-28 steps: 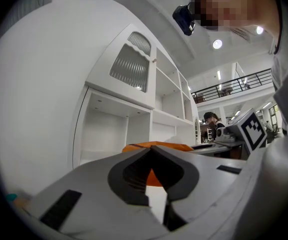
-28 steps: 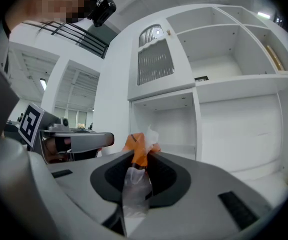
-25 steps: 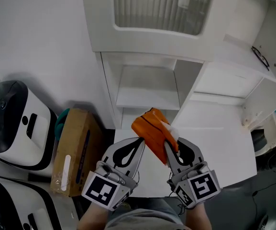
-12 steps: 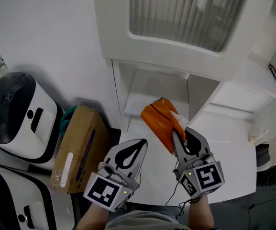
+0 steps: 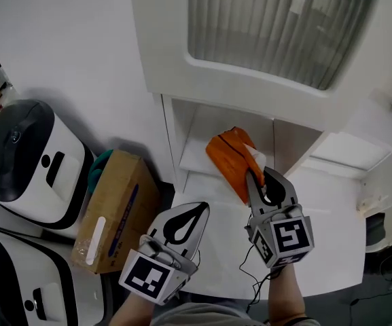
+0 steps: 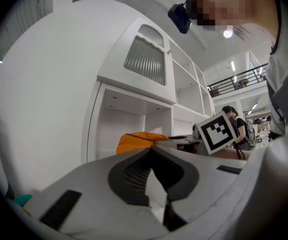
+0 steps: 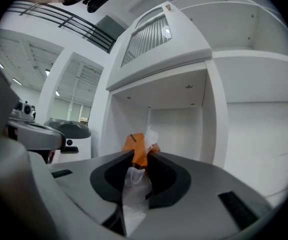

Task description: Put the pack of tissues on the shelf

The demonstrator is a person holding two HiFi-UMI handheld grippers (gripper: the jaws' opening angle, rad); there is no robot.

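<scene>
The pack of tissues (image 5: 229,160) is orange, with white tissue poking out of its end. My right gripper (image 5: 262,177) is shut on its near end and holds it up in front of the shelf's open lower compartment (image 5: 212,131). In the right gripper view the pack (image 7: 137,145) sticks out past the gripper (image 7: 141,155) towards the compartment (image 7: 176,126). My left gripper (image 5: 197,212) hangs lower and to the left, shut with nothing in it. Its view shows the closed gripper (image 6: 151,150) and the pack (image 6: 138,140) beyond it.
A cardboard box (image 5: 111,212) stands on the floor left of the shelf, with a teal thing (image 5: 99,163) behind it. White-and-black machines (image 5: 26,161) stand further left. A white tabletop (image 5: 325,209) lies to the right. A louvred cabinet door (image 5: 270,26) hangs above the compartment.
My right gripper has carried the pack forward and up, closer to the compartment's opening. The left gripper has stayed low and shut.
</scene>
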